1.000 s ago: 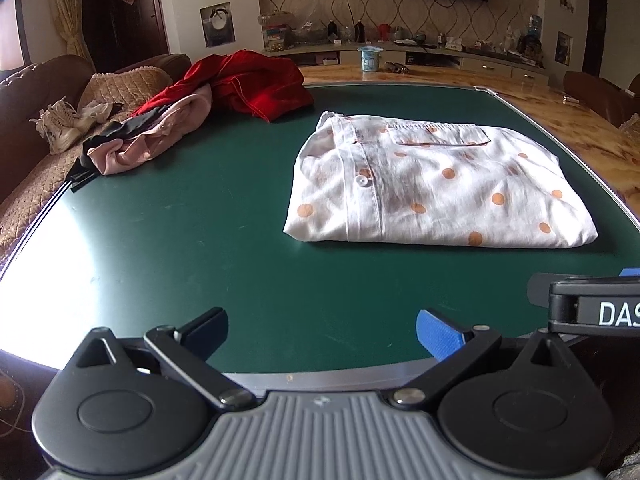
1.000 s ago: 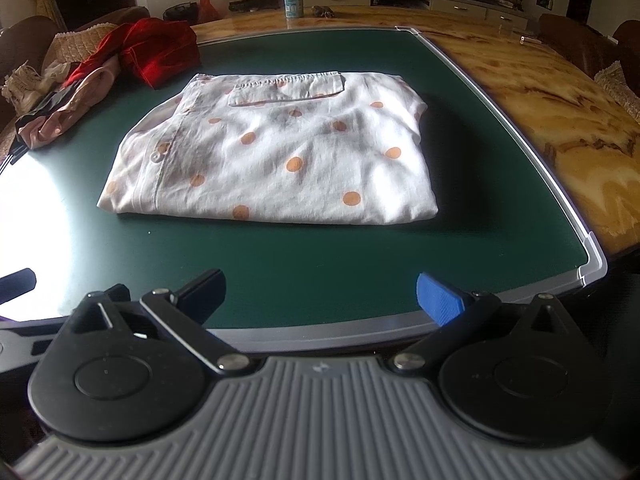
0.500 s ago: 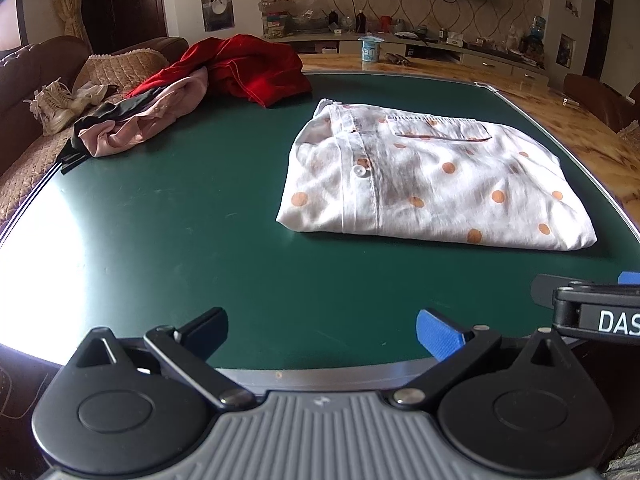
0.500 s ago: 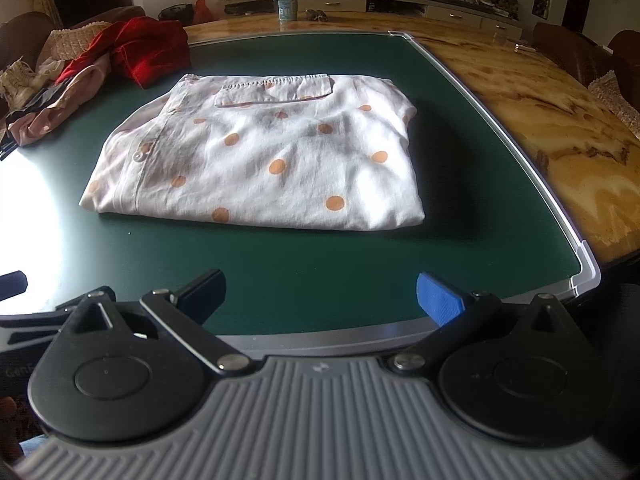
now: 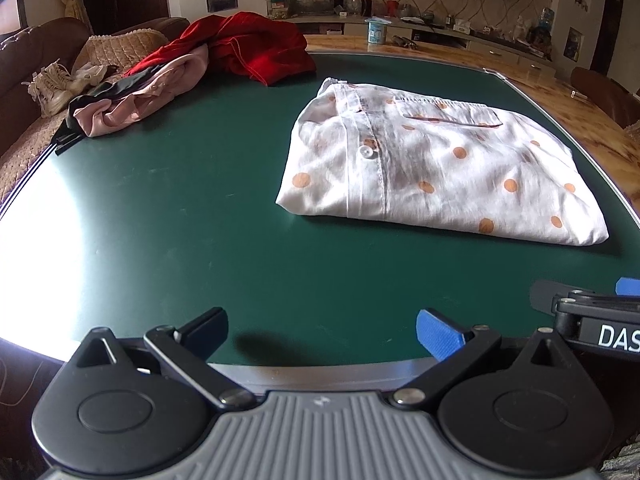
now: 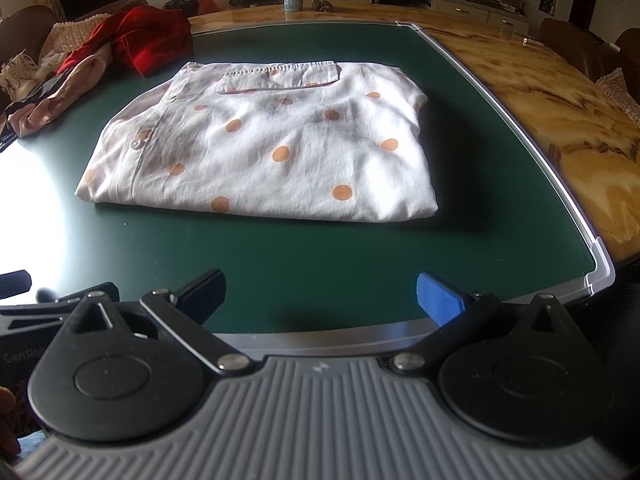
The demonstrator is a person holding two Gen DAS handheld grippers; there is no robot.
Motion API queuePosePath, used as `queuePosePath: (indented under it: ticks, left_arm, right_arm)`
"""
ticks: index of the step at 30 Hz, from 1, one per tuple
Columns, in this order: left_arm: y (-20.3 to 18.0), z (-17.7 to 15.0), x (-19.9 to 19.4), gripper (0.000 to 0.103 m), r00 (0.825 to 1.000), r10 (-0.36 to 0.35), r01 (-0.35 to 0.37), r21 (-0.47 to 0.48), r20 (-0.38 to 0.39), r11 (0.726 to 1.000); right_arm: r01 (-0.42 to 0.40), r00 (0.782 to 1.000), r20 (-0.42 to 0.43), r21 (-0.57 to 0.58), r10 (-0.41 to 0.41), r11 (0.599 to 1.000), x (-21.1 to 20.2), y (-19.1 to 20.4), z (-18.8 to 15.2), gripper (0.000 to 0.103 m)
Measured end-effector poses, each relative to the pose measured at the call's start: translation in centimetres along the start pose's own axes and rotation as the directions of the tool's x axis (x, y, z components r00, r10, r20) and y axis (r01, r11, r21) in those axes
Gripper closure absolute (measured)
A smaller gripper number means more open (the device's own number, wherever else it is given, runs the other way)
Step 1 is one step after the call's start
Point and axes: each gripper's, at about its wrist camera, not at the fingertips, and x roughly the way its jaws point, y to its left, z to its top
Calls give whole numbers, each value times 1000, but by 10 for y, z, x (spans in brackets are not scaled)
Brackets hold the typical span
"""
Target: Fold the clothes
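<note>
Our left tongs (image 5: pixel 322 330) and right tongs (image 6: pixel 320 292) gape empty at the surface's (image 5: pixel 180 208) near edge; folded shirt (image 6: pixel 264 148) ahead, clothes pile (image 5: pixel 192 76) far-left.

Hard daylight enters from the left and burns the green surface (image 5: pixel 168 216) to a white glare patch along its left edge in both views. The folded spotted shirt (image 6: pixel 280 148) throws a dark shadow to its right. Focus is sharp throughout; the fisheye bends the surface's rim and darkens the corners. The background room is dimmer.
</note>
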Motion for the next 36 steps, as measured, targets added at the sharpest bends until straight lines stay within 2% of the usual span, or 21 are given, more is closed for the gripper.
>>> queuePosePath:
  ticks: [13, 19, 36]
  left_arm:
    - [-2, 1, 6, 0, 999, 36, -36, -31, -1, 999]
    - [-4, 2, 6, 0, 998, 61, -62, -59, -19, 996]
    - [-4, 1, 4, 0, 997, 64, -66, -62, -33, 996]
  right_arm:
    - [1, 1000, -25, -19, -2, 1000, 11, 2, -3, 0]
    - [-7, 998, -67, -29, 5, 1000, 11, 0, 1, 0]
    - [-4, 992, -124, -26, 1, 1000, 15, 1, 9, 0]
